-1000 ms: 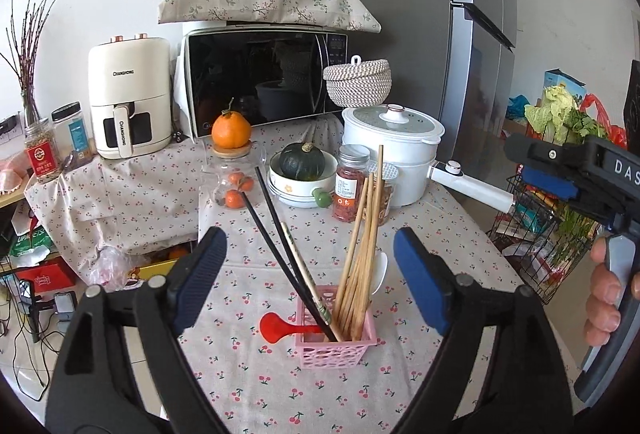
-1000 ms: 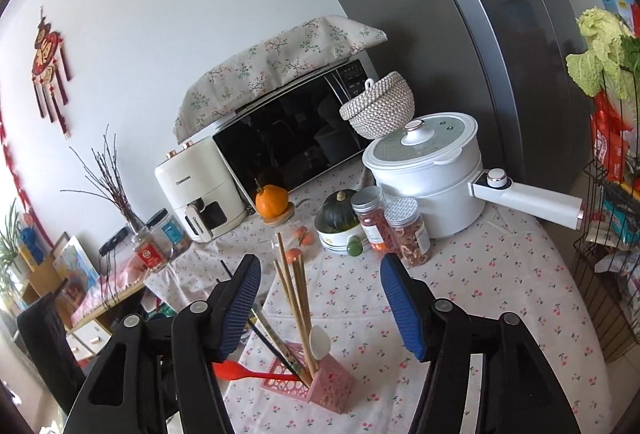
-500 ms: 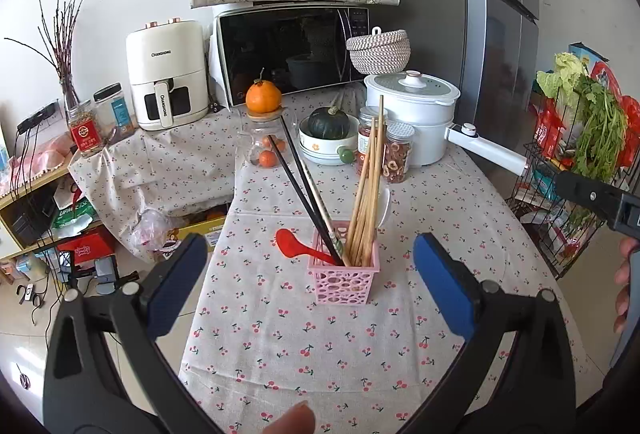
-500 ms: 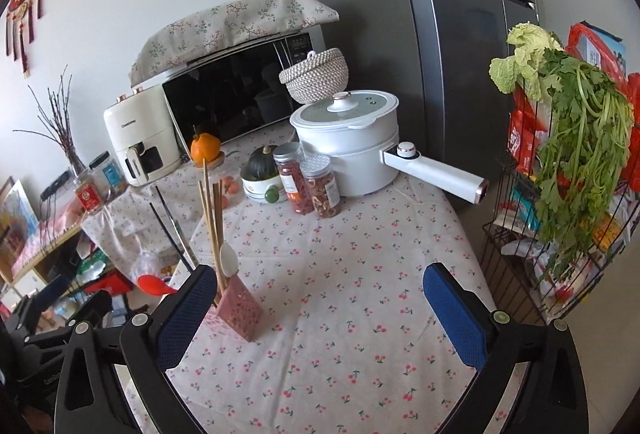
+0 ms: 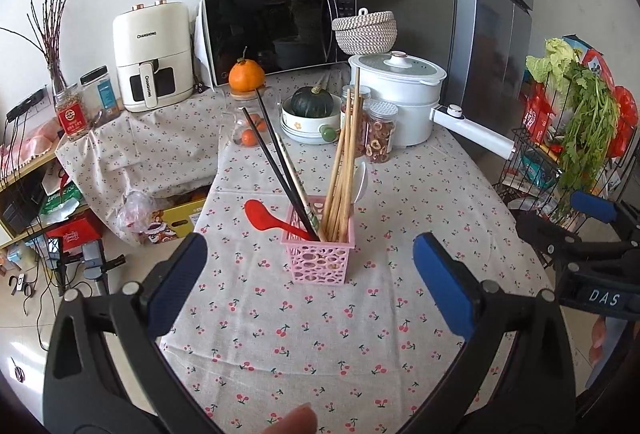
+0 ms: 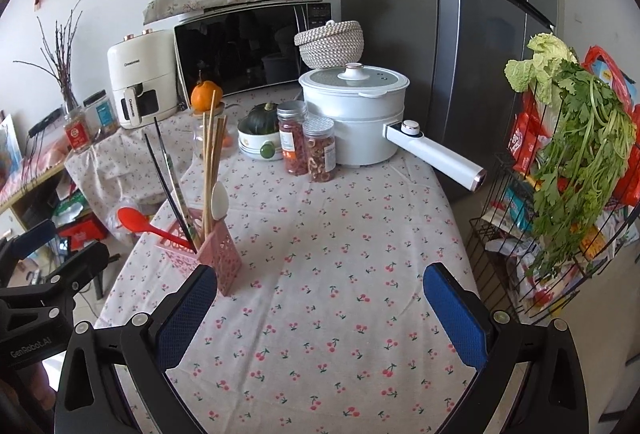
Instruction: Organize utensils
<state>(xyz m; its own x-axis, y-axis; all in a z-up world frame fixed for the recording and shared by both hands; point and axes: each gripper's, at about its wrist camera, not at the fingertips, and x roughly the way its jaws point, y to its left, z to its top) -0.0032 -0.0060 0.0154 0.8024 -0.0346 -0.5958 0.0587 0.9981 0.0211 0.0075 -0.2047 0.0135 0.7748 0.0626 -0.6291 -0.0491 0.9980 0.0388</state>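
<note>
we held both left gripper and right gripper jaws wide and empty; basket ahead held every utensil, so sorting looked finished.

Bright even daylight, soft faint shadows, sharp focus, strong fisheye bending, dark vignetted corners

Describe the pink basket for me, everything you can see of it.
The pink basket is a small square plastic holder with perforated walls, standing upright on the cherry-print tablecloth near the table's left edge. Wooden chopsticks lean in its right side and dark chopsticks slant out to the left. A red spoon juts left over its rim, and a white spoon stands at the back. Both grippers are open and clear of it.
</note>
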